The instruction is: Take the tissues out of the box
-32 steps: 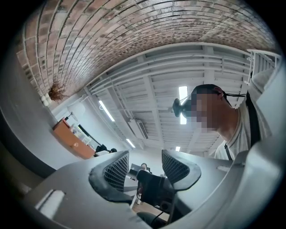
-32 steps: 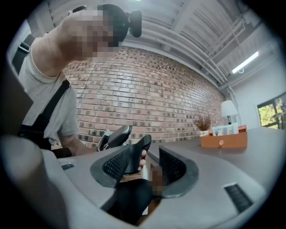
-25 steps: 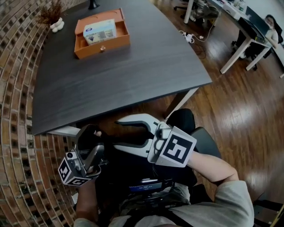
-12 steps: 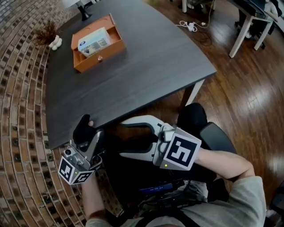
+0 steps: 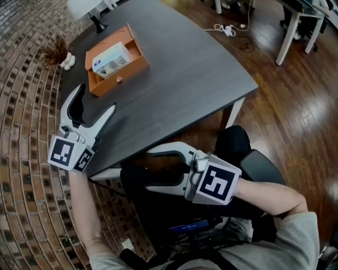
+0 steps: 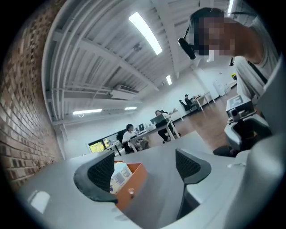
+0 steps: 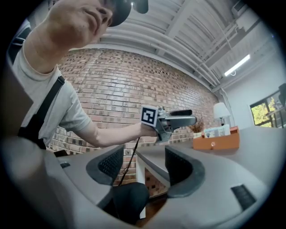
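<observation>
An orange open-topped box (image 5: 127, 67) with a small knob stands at the far left of the dark table (image 5: 185, 79). A white and blue tissue pack (image 5: 111, 58) lies inside it. My left gripper (image 5: 95, 100) hovers over the table's near left edge, a short way from the box and pointing at it. Its jaws are opening with nothing between them. Through them I see the box (image 6: 134, 181) and the pack (image 6: 117, 175). My right gripper (image 5: 149, 169) stays low over the lap, below the table edge, open and empty. It faces the distant box (image 7: 216, 142).
A white lamp (image 5: 84, 8) and a dried plant with a white ornament (image 5: 58, 50) stand behind the box. A brick wall (image 5: 26, 105) runs along the left. White desks (image 5: 296, 26) and a power strip (image 5: 227, 30) are on the wood floor at right.
My left gripper has risen from the lap to above the table's near left edge, and its jaws have opened. The right gripper has stayed low.
</observation>
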